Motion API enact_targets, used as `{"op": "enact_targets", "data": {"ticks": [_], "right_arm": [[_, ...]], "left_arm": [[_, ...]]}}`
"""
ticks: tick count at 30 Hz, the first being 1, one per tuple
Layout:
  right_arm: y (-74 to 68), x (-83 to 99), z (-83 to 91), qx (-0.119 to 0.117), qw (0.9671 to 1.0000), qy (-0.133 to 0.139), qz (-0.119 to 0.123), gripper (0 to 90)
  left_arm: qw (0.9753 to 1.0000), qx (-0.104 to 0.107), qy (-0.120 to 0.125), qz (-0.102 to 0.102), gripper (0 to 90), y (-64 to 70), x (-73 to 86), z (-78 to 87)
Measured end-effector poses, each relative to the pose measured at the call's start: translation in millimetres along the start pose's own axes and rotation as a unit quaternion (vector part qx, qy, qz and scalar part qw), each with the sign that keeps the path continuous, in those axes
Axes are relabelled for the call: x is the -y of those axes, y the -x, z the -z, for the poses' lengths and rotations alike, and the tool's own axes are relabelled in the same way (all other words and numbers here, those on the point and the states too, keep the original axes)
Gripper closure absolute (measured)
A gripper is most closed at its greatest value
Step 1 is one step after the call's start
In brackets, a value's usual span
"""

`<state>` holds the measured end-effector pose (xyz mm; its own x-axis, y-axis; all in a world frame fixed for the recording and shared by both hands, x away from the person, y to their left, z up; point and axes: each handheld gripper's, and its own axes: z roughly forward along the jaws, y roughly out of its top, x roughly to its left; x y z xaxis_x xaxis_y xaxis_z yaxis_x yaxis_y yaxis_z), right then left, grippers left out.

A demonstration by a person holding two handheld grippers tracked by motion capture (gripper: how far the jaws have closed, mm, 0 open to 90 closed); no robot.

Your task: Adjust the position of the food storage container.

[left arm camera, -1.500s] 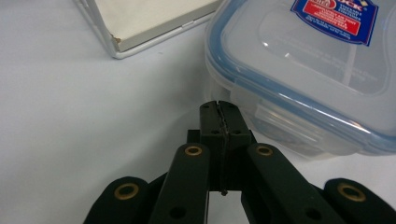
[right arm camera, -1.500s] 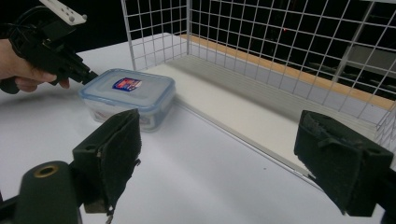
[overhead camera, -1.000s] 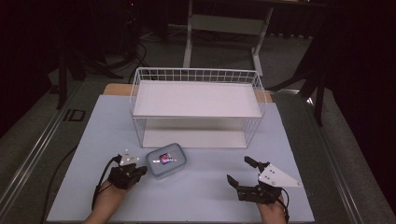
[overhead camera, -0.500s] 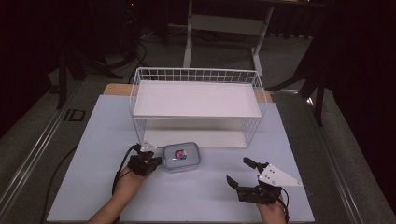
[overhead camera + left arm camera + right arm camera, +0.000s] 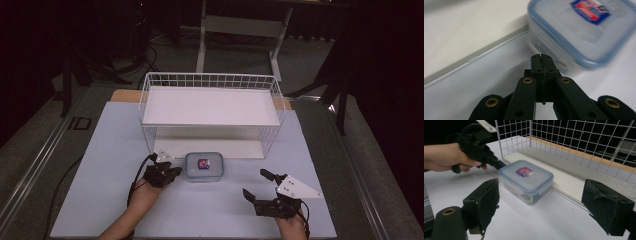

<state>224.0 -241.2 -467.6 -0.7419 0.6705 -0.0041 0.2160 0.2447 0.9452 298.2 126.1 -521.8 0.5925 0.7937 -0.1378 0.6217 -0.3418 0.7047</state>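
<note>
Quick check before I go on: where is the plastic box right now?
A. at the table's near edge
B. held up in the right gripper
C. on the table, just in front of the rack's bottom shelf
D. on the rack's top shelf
C. The plastic box sits on the table against the front of the wire rack, with the shut left gripper at its side.

the red and blue label (image 5: 590, 11) on the container lid (image 5: 584, 30) is too blurred to read.
</note>
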Motion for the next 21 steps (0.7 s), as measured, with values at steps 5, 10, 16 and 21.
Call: {"op": "enact_targets", "data": {"ticks": [5,10,16,21], "right_arm": [[-0.2,-0.1,0.4,0.007,1.0,-0.002,0.0,14.6],[0.7,0.9,2.0,0.004,1.0,-0.002,-0.004,14.9],[2.3,3.0,0.6,-0.001,0.9999,-0.01,-0.01,15.1],[2.2,3.9,0.5,-0.003,0.9998,-0.014,-0.015,15.0]], "left_arm": [[1.0,0.005,-0.004,-0.001,90.0,0.1,-4.6,-0.6],[1.0,0.006,-0.007,-0.001,90.0,2.2,-10.5,-9.5],[0.9999,0.005,-0.011,-0.011,90.0,11.2,-16.0,-20.0],[0.9998,0.008,-0.012,-0.015,90.0,13.4,-23.3,-27.5]]}}
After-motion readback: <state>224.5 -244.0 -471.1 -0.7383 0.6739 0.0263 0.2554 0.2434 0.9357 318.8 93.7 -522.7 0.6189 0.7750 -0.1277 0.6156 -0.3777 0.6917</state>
